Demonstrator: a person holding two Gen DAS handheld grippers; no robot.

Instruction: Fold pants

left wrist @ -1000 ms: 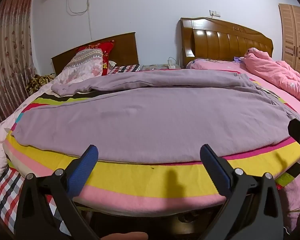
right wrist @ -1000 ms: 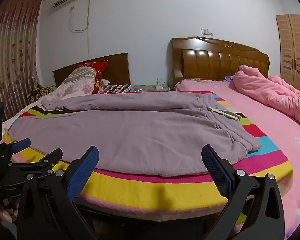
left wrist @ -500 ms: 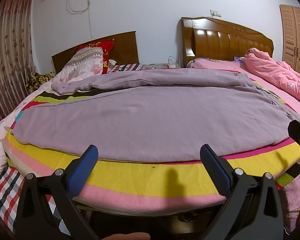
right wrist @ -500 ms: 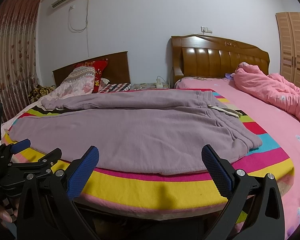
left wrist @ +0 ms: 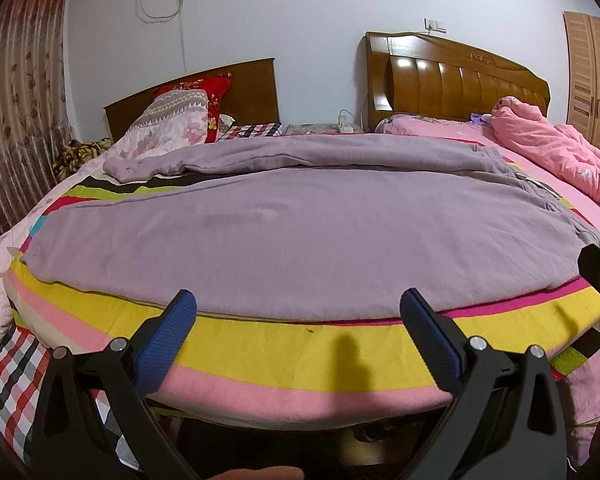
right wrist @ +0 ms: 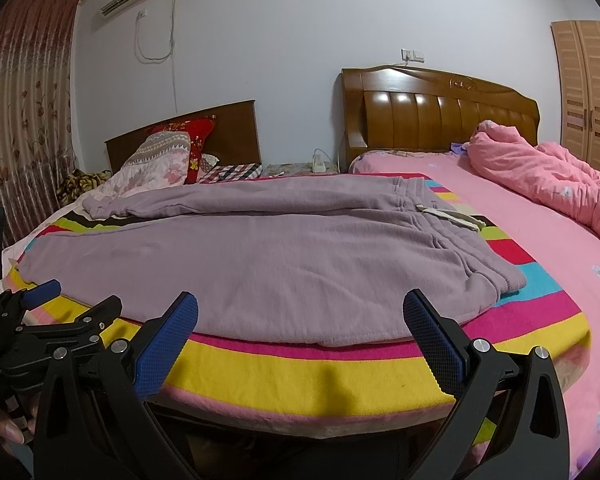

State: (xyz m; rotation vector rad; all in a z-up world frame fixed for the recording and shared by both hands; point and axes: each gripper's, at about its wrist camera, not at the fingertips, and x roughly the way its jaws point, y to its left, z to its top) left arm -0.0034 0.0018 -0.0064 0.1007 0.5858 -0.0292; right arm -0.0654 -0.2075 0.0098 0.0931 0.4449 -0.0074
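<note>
Mauve sweatpants (left wrist: 292,224) lie spread flat across a striped blanket (left wrist: 284,344) on the bed, waistband to the right, legs running left. In the right wrist view the pants (right wrist: 260,256) show their waistband and a white drawstring (right wrist: 448,214) at the right. My left gripper (left wrist: 298,312) is open and empty, just short of the pants' near hem at the bed edge. My right gripper (right wrist: 300,312) is open and empty, before the near hem close to the waistband end. The left gripper (right wrist: 72,304) shows at the lower left of the right wrist view.
A crumpled pink quilt (left wrist: 560,160) lies on the bed at the right. Pillows (left wrist: 176,120) sit at the far left by a wooden headboard (left wrist: 452,76). A wardrobe (right wrist: 588,92) stands at far right, a curtain (right wrist: 24,120) at far left.
Both views have tilted up slightly, so the bed sits a little lower in each. The pants have not moved and both grippers stay open.
</note>
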